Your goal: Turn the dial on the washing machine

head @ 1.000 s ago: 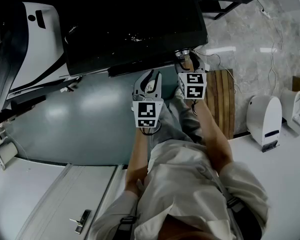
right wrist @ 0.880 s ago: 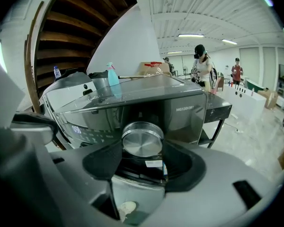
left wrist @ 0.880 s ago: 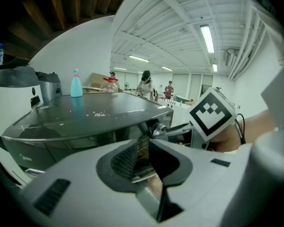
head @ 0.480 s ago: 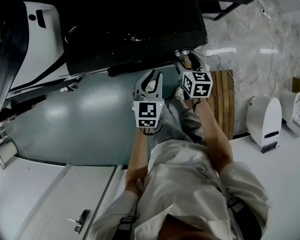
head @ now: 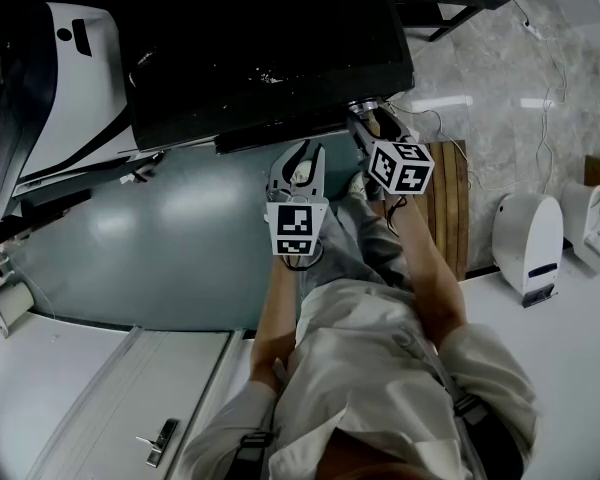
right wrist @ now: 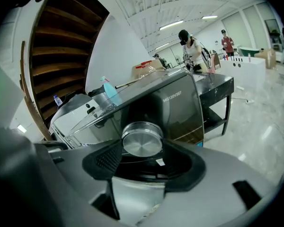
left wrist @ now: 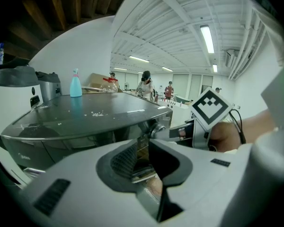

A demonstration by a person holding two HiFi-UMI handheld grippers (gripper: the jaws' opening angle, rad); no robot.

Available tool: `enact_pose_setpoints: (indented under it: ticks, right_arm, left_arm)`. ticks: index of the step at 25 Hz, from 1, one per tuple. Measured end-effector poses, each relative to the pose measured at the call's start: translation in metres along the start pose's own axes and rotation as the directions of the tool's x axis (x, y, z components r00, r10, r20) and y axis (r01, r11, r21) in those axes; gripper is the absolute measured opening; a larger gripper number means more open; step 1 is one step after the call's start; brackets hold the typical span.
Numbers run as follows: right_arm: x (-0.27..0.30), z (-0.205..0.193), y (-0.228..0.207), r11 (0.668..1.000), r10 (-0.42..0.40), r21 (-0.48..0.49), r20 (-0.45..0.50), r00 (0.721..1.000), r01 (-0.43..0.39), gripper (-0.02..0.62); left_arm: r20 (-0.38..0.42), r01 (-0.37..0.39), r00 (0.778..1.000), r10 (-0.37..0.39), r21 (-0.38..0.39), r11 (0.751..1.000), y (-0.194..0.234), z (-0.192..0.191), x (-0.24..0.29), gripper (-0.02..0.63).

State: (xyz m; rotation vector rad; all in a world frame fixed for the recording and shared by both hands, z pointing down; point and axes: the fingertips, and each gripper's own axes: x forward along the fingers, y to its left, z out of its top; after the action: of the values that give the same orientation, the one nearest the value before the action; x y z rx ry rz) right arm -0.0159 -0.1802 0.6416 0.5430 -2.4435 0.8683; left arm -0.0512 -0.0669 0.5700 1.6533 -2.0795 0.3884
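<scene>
Head view: I look steeply down at the washer (head: 260, 48), its dark lid glossy and speckled with a few crumbs. The dial (head: 361, 107) sits at the front right corner, and my right gripper (head: 372, 123) is on it. My left gripper (head: 302, 153) hangs just beside, over the grey-green floor (head: 160, 238). To the right the floor turns to pale marbled stone (head: 500, 78). A slatted wooden panel (head: 445, 208) stands by a white table (head: 580, 368) that bears a white appliance (head: 528, 236).

Left gripper view: the jaws stand almost together with nothing between them. Beyond them is the washer's lid with a blue bottle (left wrist: 75, 83) on it. The room is long and white, with strip lights (left wrist: 207, 38) on a ribbed ceiling and people far back.

Right gripper view: the pads (right wrist: 109, 158) are closed on the silver dial (right wrist: 142, 138) — it sits squarely between them, against the dark front panel. Wooden slats (right wrist: 61, 46) rise at the left, and a shiny floor (right wrist: 255, 122) runs off to the right.
</scene>
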Motion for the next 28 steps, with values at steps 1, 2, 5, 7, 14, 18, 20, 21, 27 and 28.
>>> enact_pose_setpoints:
  ticks: [1, 2, 5, 7, 14, 18, 20, 21, 27, 28]
  right_arm:
    - [0.0002, 0.0, 0.0, 1.0, 0.005, 0.009, 0.001, 1.0, -0.005, 0.268]
    - [0.0004, -0.0001, 0.0, 1.0, 0.009, 0.017, 0.001, 1.0, -0.009, 0.267]
    - [0.0003, -0.0007, -0.0003, 0.999, 0.025, 0.045, 0.003, 1.0, -0.025, 0.267]
    - [0.0001, -0.0006, -0.0007, 0.997, 0.036, 0.066, 0.006, 0.999, -0.036, 0.267]
    - [0.0001, -0.001, -0.0006, 0.987, 0.076, 0.139, 0.014, 0.997, -0.077, 0.267]
    - [0.0003, -0.0009, -0.0014, 0.977, 0.103, 0.184, 0.017, 0.995, -0.105, 0.267]
    - [0.0001, -0.0008, -0.0017, 0.97, 0.118, 0.211, 0.02, 0.993, -0.12, 0.267]
    - [-0.0001, -0.0008, -0.0018, 0.966, 0.125, 0.225, 0.023, 0.992, -0.127, 0.267]
    - [-0.0002, -0.0018, -0.003, 0.937, 0.163, 0.307, 0.047, 0.986, -0.169, 0.267]
    - [-0.0001, -0.0015, -0.0028, 0.931, 0.169, 0.32, 0.052, 0.984, -0.177, 0.267]
  left_arm:
    - [0.0, 0.0, 1.0, 0.0, -0.001, 1.0, 0.0001, 0.0001, 0.0002, 0.08]
    - [0.001, 0.0, 1.0, 0.0, -0.002, 1.0, 0.0002, 0.0002, 0.0003, 0.08]
    - [0.002, 0.002, 1.0, -0.002, -0.002, 1.0, -0.0003, 0.0, 0.0008, 0.08]
    - [0.002, 0.004, 1.0, -0.004, -0.001, 1.0, -0.0011, 0.0001, 0.0013, 0.08]
    - [0.001, 0.006, 1.0, -0.006, -0.004, 1.0, -0.0006, -0.0005, 0.0012, 0.08]
    - [0.002, 0.008, 1.0, -0.008, -0.004, 1.0, -0.0008, -0.0001, 0.0019, 0.08]
    - [0.002, 0.008, 1.0, -0.008, -0.004, 1.0, -0.0009, 0.0002, 0.0021, 0.08]
    - [0.002, 0.008, 1.0, -0.008, -0.004, 1.0, -0.0011, 0.0003, 0.0021, 0.08]
    - [-0.002, 0.01, 1.0, -0.01, -0.006, 1.0, -0.0017, -0.0018, 0.0027, 0.08]
    - [-0.003, 0.01, 1.0, -0.01, -0.007, 1.0, -0.0017, -0.0021, 0.0029, 0.08]
